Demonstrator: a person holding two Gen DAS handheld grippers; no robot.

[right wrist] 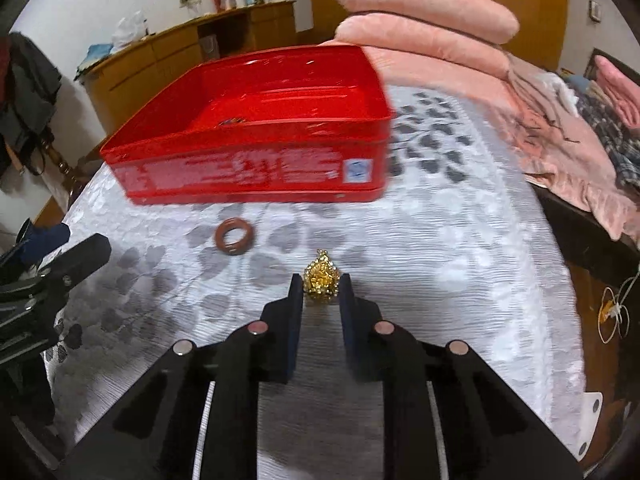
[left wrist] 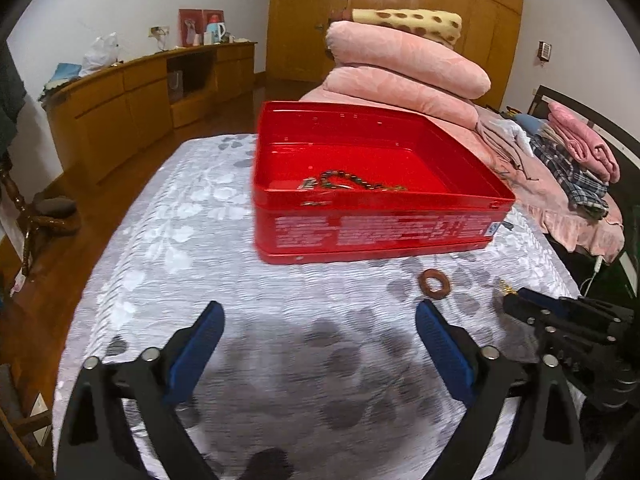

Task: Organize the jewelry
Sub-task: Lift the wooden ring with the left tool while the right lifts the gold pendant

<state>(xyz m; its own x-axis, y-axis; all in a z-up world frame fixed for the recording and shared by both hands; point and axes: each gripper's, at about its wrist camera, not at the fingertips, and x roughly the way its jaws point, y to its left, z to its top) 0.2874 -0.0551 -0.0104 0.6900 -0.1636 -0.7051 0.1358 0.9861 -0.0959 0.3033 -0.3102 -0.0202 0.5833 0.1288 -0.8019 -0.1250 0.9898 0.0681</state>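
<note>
- Gold pendant (right wrist: 321,278) is pinched between the narrowed jaws of the right gripper (right wrist: 320,284), resting on the patterned cloth (right wrist: 440,260).
- Red tin (right wrist: 256,168) is seen beyond and left of that gripper, beads (left wrist: 348,182) inside.
- Brown ring (right wrist: 233,236) is left on the cloth, nearer the wide, empty left gripper (left wrist: 320,320).
</note>
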